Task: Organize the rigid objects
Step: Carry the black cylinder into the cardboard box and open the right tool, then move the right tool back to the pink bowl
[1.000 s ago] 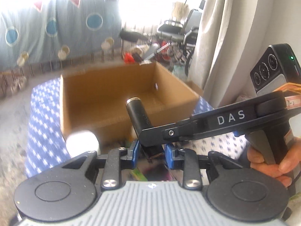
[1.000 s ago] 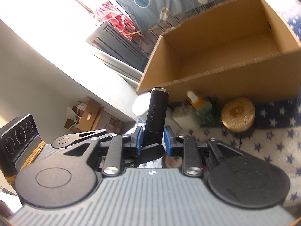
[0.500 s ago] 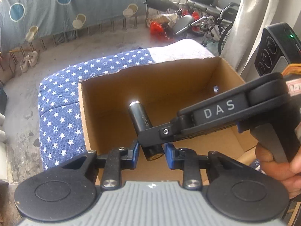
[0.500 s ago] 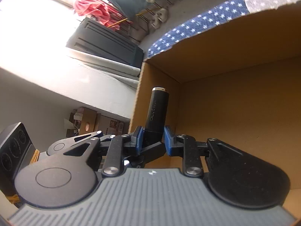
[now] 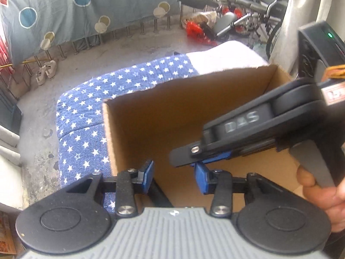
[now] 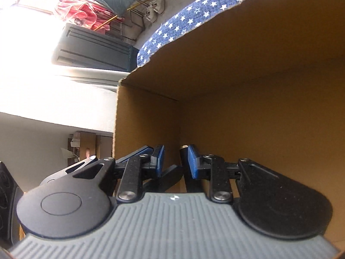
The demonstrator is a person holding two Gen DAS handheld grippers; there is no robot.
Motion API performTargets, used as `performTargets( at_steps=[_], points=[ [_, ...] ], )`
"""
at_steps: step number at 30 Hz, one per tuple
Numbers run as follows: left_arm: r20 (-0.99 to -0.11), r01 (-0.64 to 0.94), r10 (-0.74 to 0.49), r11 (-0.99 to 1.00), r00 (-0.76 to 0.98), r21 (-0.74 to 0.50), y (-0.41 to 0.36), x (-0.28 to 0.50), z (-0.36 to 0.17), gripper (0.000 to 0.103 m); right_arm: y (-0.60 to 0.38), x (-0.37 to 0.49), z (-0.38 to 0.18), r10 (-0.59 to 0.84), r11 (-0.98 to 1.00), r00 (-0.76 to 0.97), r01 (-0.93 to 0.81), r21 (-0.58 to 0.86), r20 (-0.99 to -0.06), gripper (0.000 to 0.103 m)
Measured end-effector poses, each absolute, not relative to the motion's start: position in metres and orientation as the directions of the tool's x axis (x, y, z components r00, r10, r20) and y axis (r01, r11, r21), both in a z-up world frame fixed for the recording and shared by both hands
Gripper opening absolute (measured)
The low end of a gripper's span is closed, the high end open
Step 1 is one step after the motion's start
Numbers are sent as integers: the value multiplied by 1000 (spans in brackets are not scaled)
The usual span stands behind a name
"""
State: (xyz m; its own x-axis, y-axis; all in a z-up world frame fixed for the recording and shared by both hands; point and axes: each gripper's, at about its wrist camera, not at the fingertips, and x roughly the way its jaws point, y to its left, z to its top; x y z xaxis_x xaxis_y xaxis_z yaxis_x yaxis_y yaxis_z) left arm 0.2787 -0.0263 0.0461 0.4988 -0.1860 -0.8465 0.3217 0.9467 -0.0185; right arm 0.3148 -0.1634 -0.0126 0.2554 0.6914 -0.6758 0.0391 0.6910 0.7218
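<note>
Left wrist view: my left tongs [image 5: 173, 176] released, nothing between pads, over cardboard box [image 5: 172, 116] at frame center; my right tongs [image 5: 187, 158] cross in from right.

Right wrist view: right tongs [image 6: 175, 160] released inside box [image 6: 269, 108]; black cylinder [image 6: 185, 151] tip just beside right pad, lower center.

Under me lies a blue star-print cover [image 5: 86, 133] with a white stretch at its far end. Beyond it, on the grey floor, a pair of pale shoes [image 5: 46, 72] sits below a hanging blue sheet with circles [image 5: 71, 13]. Folded wheelchairs [image 5: 252, 4] stand at the back, a dark cabinet [image 6: 92, 49] off to the side.
</note>
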Motion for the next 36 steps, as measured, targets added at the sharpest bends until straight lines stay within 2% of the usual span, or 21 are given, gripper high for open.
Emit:
performTargets(
  at_steps=[7,12,18,20,21,24,29,36],
  points=[
    [-749,323,-307,937,587,-131,4,201,95,52,-217,243,55,725,639,391,-75,766,-567,27],
    [-720,372,-391,907,574,-196,8,132,95,53,-253,155,77,721,636,470,-157,756,-509,29],
    [-771,444,-469,854,431,-271,-18,88,37,50,-235,74,31,695,683,446,-166,711,-564,29],
    [-792,451,-454,855,409,-258,-30,85,19,42,-224,61,15,688,694,441,-169,700,-576,29],
    [-798,456,-445,856,407,-245,-35,84,12,42,-219,57,9,679,704,445,-170,690,-583,29],
    [-804,461,-414,864,426,-201,-43,84,-3,42,-203,55,2,652,739,454,-203,642,-607,29],
    [-806,450,-415,868,422,-210,-42,90,-15,42,-177,83,-6,601,796,443,-249,552,-665,29],
    [-823,438,-397,875,406,-206,-46,102,-28,35,-164,96,-24,592,804,416,-242,543,-690,26]
  ],
)
